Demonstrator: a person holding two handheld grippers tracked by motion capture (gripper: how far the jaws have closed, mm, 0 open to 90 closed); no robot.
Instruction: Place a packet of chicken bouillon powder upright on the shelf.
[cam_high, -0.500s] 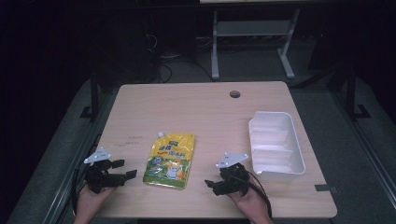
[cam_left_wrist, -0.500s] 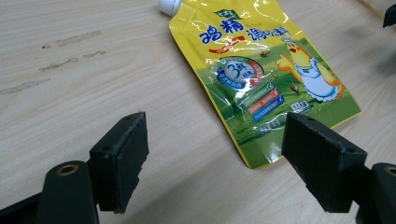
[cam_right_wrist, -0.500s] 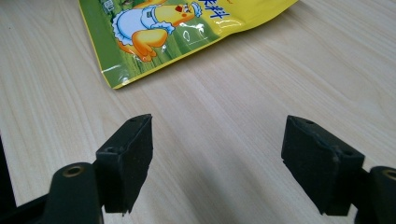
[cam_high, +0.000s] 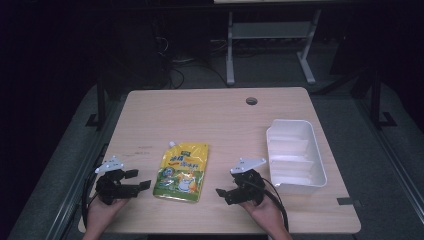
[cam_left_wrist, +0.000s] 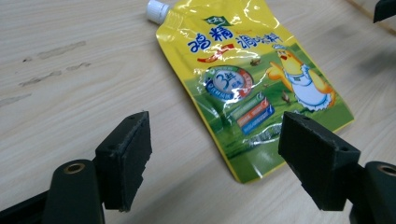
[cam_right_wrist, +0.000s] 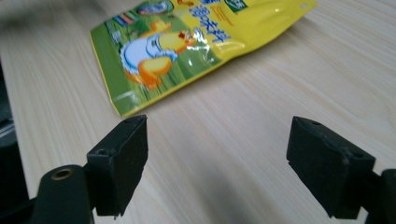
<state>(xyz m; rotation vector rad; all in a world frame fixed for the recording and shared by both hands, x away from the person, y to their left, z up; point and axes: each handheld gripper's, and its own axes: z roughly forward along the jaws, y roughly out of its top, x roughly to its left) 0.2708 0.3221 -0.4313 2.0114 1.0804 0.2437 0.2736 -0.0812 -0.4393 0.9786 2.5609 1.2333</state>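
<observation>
Your pouch (cam_high: 182, 171) lies flat on the tabletop (cam_high: 210, 120), near the front edge, cap (cam_high: 172, 144) pointing away from you, and it sits between your two hands. Your left tool (cam_high: 134, 181) rests just to its left with jaws wide and nothing between them; in the left gripper view the pouch (cam_left_wrist: 252, 84) lies ahead of the jaws, its near corner just beyond the right one, not touched. Your right tool (cam_high: 226, 194) sits to the pouch's right, a little apart from it, jaws wide too and bare; the right gripper view shows the pouch's bottom edge (cam_right_wrist: 154, 100) ahead and to the left of the jaws. A white tray (cam_high: 280, 135) stands well off to the right, with nothing in it. By the look of it, you are at the approach step: both tools aimed at the pouch, no grip made yet. The likely next move is to slide one tool in low so a jaw gets under an edge of the pouch and the other comes over it, then close. The pouch is thin, glossy and soft, so it may skid or buckle; taking it at a sealed edge looks the safer bet.
</observation>
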